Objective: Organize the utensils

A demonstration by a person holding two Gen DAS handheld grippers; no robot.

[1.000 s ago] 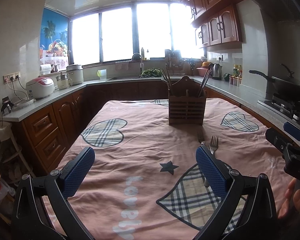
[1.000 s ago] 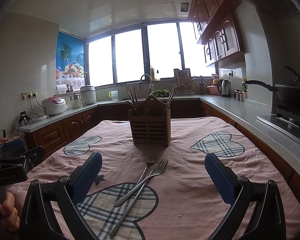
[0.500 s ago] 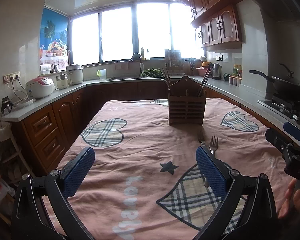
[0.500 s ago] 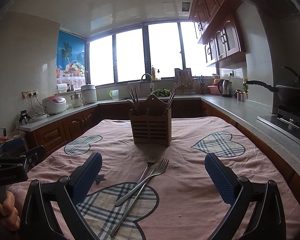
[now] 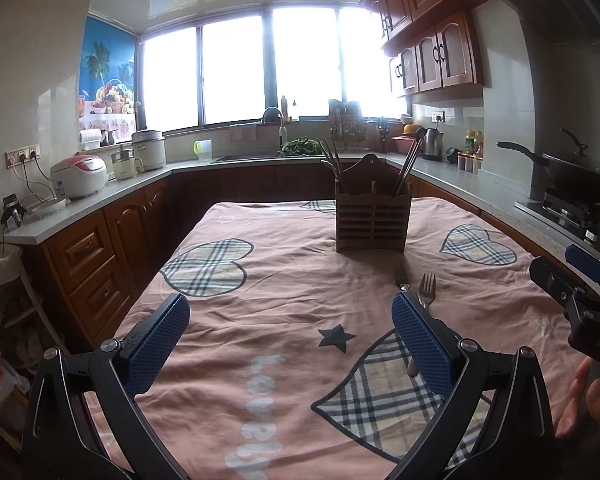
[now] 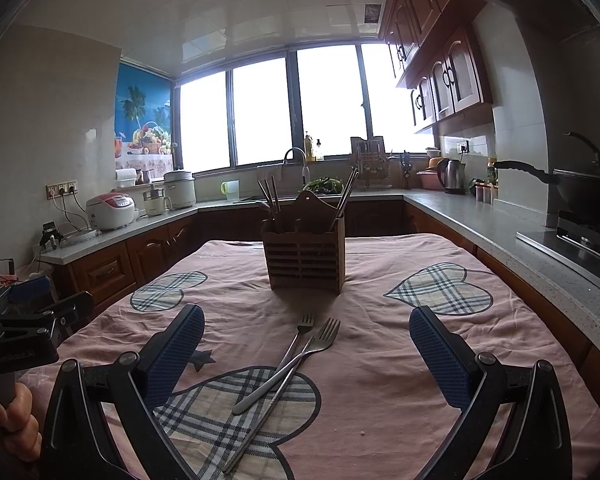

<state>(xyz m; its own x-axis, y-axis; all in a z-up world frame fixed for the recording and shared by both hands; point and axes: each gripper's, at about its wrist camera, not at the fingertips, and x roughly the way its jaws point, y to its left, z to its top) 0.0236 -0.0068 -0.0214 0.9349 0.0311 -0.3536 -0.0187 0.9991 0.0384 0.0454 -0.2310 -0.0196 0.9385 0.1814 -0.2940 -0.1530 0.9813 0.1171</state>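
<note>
Nearest to us, our left gripper (image 5: 290,338) with its blue textured pads hangs over the pink tablecloth with plaid heart patches (image 5: 300,308), its jaws spread wide and holding nothing; our right gripper (image 6: 306,350) is likewise spread wide and empty above the same cloth. Between the right gripper's fingers lie two silver metal forks (image 6: 296,356), crossed over one another, their handles resting on a plaid heart and their tines pointing away from us (in the left wrist view the right-hand pad hides most of them). At the lower left of the right wrist view, a hand (image 6: 18,424) grips the left tool's handle. Just beyond the fork tines stands the slatted brown wooden utensil holder (image 6: 305,258), upright on the cloth, with dark chopsticks (image 6: 271,196) leaning out of its left and right compartments. Farther off run the grey countertop (image 6: 492,224) and the bright window (image 6: 280,108).
</note>
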